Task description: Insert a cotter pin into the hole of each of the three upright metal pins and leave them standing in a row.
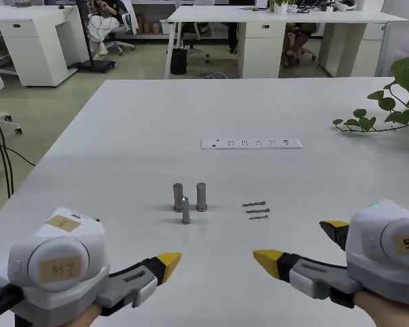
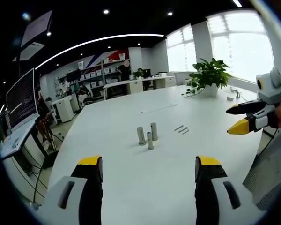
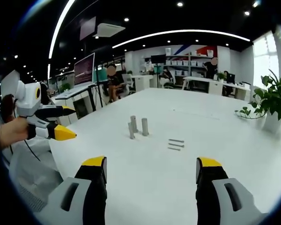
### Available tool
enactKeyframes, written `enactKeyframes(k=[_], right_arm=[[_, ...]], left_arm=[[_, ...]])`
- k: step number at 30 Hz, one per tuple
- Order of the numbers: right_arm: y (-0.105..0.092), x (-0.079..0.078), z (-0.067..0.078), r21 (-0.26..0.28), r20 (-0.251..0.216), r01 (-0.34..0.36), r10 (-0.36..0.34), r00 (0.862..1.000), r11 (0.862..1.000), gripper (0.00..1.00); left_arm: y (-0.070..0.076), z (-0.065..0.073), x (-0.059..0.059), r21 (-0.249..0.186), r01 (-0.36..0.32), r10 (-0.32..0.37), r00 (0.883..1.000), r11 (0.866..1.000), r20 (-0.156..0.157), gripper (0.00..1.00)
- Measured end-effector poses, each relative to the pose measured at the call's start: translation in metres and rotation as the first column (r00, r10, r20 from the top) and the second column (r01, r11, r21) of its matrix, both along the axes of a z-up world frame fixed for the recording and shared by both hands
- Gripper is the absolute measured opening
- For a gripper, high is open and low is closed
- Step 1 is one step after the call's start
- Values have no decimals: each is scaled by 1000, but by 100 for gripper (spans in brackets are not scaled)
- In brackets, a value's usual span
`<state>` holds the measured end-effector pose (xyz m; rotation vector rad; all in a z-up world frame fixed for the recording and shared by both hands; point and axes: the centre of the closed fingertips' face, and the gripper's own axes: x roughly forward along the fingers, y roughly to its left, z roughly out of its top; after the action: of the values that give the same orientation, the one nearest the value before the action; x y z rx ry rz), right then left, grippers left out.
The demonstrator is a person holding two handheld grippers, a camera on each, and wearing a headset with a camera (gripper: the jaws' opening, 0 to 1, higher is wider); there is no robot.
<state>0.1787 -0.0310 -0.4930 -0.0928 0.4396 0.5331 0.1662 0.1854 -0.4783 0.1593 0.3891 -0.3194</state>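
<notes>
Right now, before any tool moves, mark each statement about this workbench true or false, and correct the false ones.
1. Three metal pins stand upright on the table. True.
2. The cotter pins are already inserted in the holes. False: all three lie flat on the table, apart from the metal pins.
3. The left tool grips a metal pin. False: its jaws are open and empty.
4. The right tool is open. True.
5. The metal pins form a straight row. False: they stand clustered in a triangle.
</notes>
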Motion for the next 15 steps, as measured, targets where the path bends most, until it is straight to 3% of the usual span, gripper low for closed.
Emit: enactKeyframes(k=[6,15], right_arm=[[2,0,-1,-3,-1,-7,7,1000,1000,75],[2,0,1,7,7,-11,11,1000,1000,74]], left_arm=[[1,1,-1,-1,0,0,1000,1000,9,79],[1,-3,-3,-19,1,-1,1000,1000,-1,77]])
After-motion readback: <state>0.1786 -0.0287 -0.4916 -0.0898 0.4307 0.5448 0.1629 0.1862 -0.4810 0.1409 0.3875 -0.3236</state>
